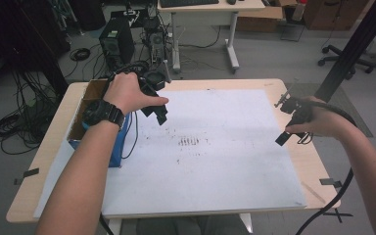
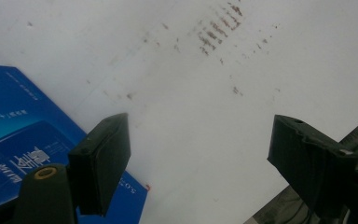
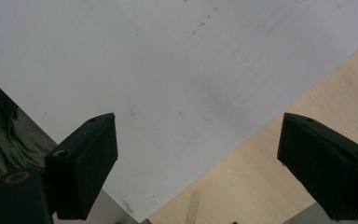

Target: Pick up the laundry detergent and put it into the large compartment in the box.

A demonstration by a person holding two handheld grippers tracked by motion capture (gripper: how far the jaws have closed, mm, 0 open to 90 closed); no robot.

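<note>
Left gripper [image 1: 160,113]: jaws apart, nothing between them; held above the white sheet [image 1: 215,161], just beside the box, judged ready to reach in.
Right gripper [image 1: 285,131]: jaws wide, empty; parked over the sheet's right edge, likely waiting.
Container: blue-sided open cardboard box [image 1: 91,93] at the table's [image 1: 318,166] left edge; contents hidden by the hand.

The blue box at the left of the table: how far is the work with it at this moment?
Nothing looks done yet: the white sheet bears only smudges. In hand: the left tool hangs open and empty above the sheet, beside the open blue box. The right tool is open and empty over the sheet's edge and the wooden table. Any grasping is left; the box's contents cannot be seen.
</note>
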